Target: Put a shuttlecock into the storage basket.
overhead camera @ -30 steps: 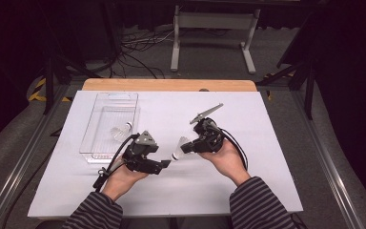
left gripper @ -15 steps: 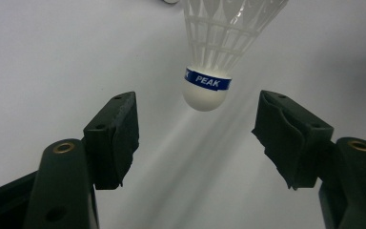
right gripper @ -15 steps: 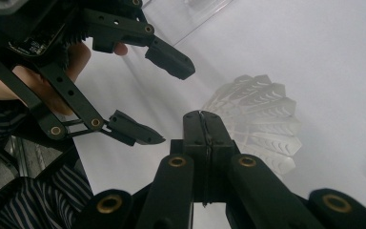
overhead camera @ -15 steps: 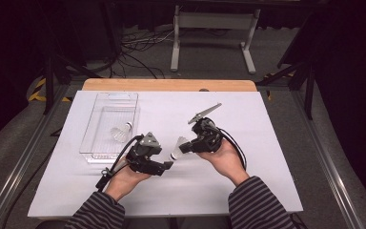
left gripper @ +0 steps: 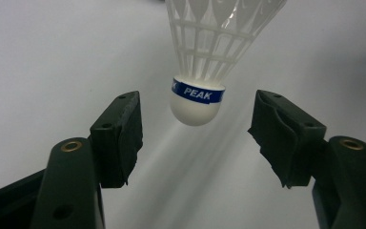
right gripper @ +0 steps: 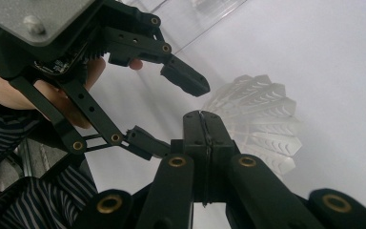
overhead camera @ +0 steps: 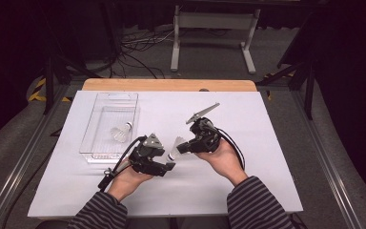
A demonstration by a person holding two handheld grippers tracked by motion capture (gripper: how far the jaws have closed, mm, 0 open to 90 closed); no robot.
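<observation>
With the right tool (overhead camera: 183, 146) clenched on the skirt of the shuttlecock (left gripper: 205, 52) and its cork between the released, just-closing jaws of the left tool (overhead camera: 170, 166), I would center the cork before the pads press.

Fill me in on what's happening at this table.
A person is passing a white shuttlecock between two handheld grippers. The right gripper is shut on its skirt, while the left gripper has its jaws either side of the cork tip, just closing in without touching. A second shuttlecock lies in the clear tray.
</observation>
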